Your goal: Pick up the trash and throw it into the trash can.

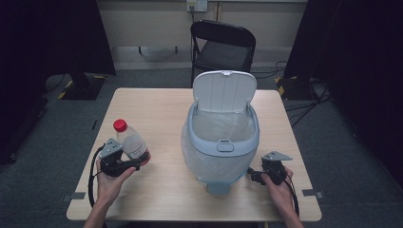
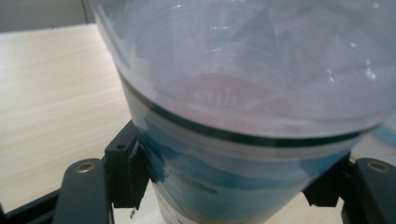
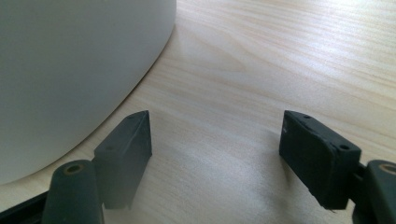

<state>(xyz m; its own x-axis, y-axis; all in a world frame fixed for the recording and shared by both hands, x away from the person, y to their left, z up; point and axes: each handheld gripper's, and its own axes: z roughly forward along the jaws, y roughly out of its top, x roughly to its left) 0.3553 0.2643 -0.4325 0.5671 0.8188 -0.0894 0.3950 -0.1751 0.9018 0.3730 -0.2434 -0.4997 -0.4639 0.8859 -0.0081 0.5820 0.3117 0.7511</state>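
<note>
Gripping bottle [image 1: 130,142] low on its label, left claw [image 1: 124,164] clamped, tilted toward bin [image 1: 221,142] | right claw [image 1: 261,176] wide, idle on worktop [image 1: 157,114] beside bin | lid [image 1: 223,90] up, likely ready for drop-in.

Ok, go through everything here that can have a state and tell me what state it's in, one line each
Left gripper: shut on the bottle, jaws pressed against its sides.
Right gripper: open, nothing between its jaws, low over the table.
Bottle: clear plastic, red cap on, held tilted.
Bin: lid flipped up, plastic liner inside, standing on the table.
Folding chair: unfolded, nobody on it.
</note>
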